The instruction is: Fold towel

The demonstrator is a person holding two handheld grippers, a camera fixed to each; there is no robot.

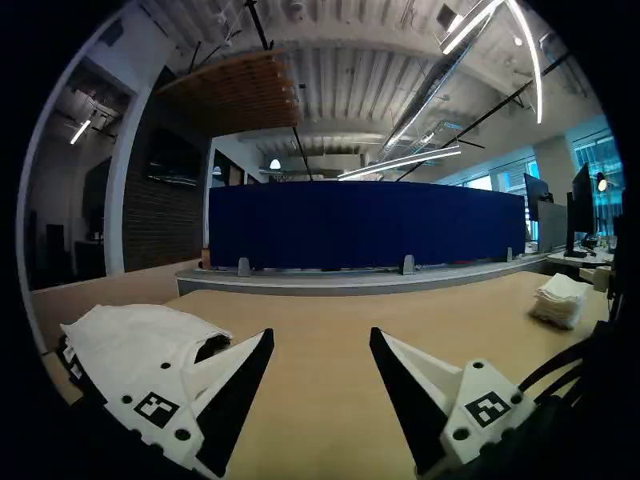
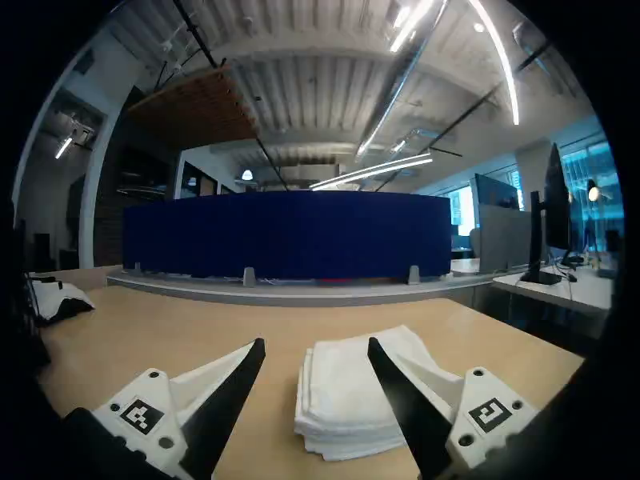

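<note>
The left gripper [image 1: 320, 332] is hovering low over the table [image 1: 336, 400] with its fingers spread wide and nothing between them, so it is gripping nothing. Just off its left finger, a loose towel [image 1: 136, 336] is lying crumpled near the table's left edge, seemingly the next piece to be folded. The gripper is sitting beside it rather than on it, likely so it can swing across and take a corner. The right gripper [image 2: 316, 342] is likewise gaping open and holding nothing. A stack [image 2: 344, 392] of folded towels is sitting on the table just ahead of its tips, with the right finger crossing in front of it, though whether that finger is touching the cloth cannot be told. The stack is resting toward the right edge, well apart from the loose towel, which is probably keeping finished work clear of the bare middle where folding would be done. A blue divider [image 1: 360, 224] is closing off the far side. Judging by this layout, no fold on the loose towel is under way yet, and both grippers would need to reach it first.
</note>
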